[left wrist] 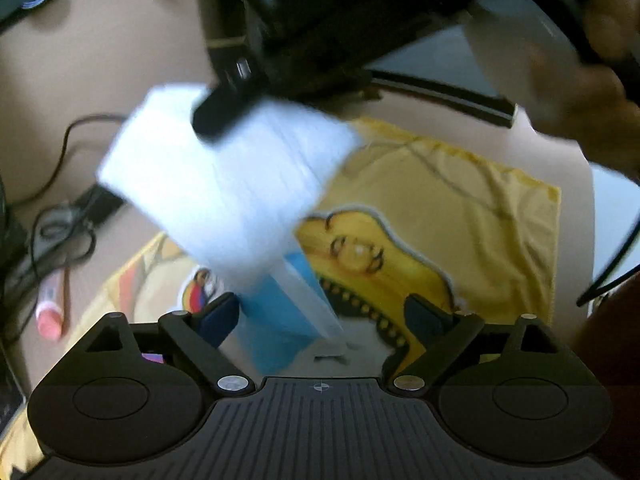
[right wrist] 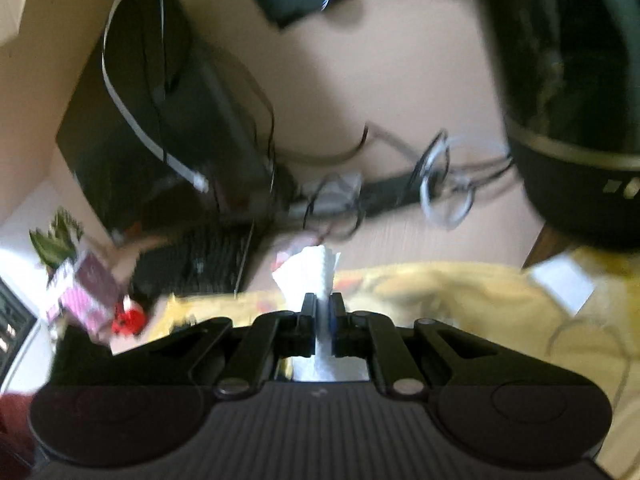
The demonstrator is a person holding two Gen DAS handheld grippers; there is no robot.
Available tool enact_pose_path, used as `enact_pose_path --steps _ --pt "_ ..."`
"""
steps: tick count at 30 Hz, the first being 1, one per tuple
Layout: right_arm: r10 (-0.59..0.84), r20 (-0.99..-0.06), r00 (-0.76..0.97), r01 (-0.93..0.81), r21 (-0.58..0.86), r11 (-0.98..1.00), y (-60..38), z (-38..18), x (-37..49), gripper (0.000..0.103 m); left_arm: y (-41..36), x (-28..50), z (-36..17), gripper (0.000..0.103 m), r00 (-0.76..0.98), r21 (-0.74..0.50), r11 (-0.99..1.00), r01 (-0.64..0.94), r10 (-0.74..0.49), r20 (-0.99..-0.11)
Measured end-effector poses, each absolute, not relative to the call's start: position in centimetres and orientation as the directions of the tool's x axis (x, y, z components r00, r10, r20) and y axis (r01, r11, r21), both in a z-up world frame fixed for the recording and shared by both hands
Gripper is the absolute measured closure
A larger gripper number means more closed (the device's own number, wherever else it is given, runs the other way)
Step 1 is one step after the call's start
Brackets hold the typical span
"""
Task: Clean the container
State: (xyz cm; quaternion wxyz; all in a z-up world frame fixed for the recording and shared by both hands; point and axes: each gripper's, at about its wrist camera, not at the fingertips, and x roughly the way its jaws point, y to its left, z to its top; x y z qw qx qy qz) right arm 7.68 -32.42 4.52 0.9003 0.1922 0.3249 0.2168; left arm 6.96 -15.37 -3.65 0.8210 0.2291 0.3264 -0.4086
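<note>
From the left wrist we look steeply down along the left gripper (left wrist: 318, 312), close over a yellow cloth (left wrist: 460, 200) that fills the middle and right of the frame. From the right wrist we look along the right gripper (right wrist: 323, 312) at a shallower tilt, toward cables (right wrist: 400, 184) and a black box (right wrist: 152, 120) farther off. Both views share the cloth (right wrist: 440, 292), the tan table (left wrist: 100, 40) and a white tissue (left wrist: 224, 184); the right gripper (left wrist: 212, 120) crosses the top of the left view.
</note>
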Motion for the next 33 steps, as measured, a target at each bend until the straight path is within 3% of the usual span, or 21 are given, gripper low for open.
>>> enact_pose_path --steps 4,7,12,14,16,19,22,33 --pt "0.475 -0.51 0.717 -0.233 0.467 0.853 -34.0 5.0 7.6 0.096 -16.1 6.2 -3.5 0.009 0.355 0.035 0.478 0.878 -0.598 -0.718" --pt "0.448 -0.597 0.666 -0.22 0.417 0.882 -33.4 2.8 7.3 0.096 -16.8 4.8 -4.0 0.009 0.323 0.053 0.435 0.899 -0.577 -0.75" --pt "0.381 -0.7 0.604 -0.21 0.321 0.923 -31.7 -0.5 6.1 0.086 -16.0 4.8 -4.3 0.006 0.357 0.057 0.501 0.864 -0.529 -0.769" --pt "0.412 -0.685 0.601 -0.228 0.347 0.91 -31.2 -0.7 6.2 0.06 -15.6 5.4 -4.3 0.005 0.363 0.036 0.537 0.843 -0.518 -0.775" --pt "0.409 -0.672 0.617 -0.251 0.324 0.912 -30.4 -0.8 6.5 0.053 -15.4 5.8 -4.5 0.005 0.356 0.014 0.559 0.829 -0.509 -0.784" --pt "0.398 -0.654 0.643 -0.281 0.282 0.917 -29.2 -1.0 7.2 0.058 -15.6 6.1 -4.9 0.005 0.354 0.008 0.572 0.82 -0.497 -0.793" --pt "0.338 -0.664 0.667 -0.278 0.199 0.94 -28.6 -1.5 8.1 0.091 -15.3 6.1 -4.7 0.005 0.36 0.001 0.586 0.81 -0.495 -0.791" --pt "0.218 -0.726 0.652 0.004 0.29 0.957 -36.7 -4.2 10.2 0.094 -16.7 7.2 -5.0 0.004 0.34 -0.038 0.612 0.79 -0.488 -0.804"
